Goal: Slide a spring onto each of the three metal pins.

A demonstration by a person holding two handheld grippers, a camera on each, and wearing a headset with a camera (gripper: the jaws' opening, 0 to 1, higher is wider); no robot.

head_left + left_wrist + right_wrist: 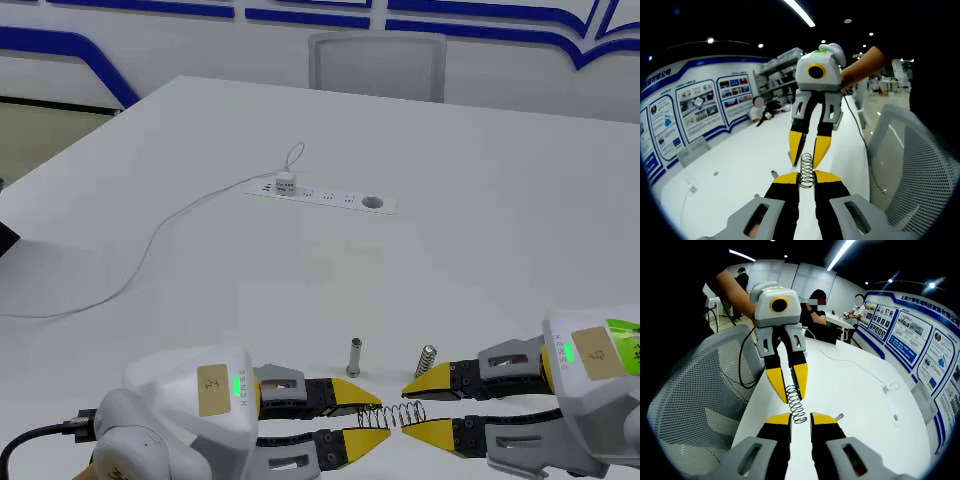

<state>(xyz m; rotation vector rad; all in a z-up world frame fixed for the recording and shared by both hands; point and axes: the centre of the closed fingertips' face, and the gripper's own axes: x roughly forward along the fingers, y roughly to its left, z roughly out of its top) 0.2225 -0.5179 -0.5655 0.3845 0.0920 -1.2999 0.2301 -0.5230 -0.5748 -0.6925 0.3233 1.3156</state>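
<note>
2 white tongs [383, 417] [404, 408], yellow tips

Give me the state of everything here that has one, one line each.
loose spring: level, one end between each gripper's jaws.
left gripper: shut on the loose spring.
right gripper: jaws around the other end; grip unclear.
bare pin: upright, no spring.
second pin: tilted, carrying a fitted spring.
power strip: white plug in, cable trailing away.
</note>
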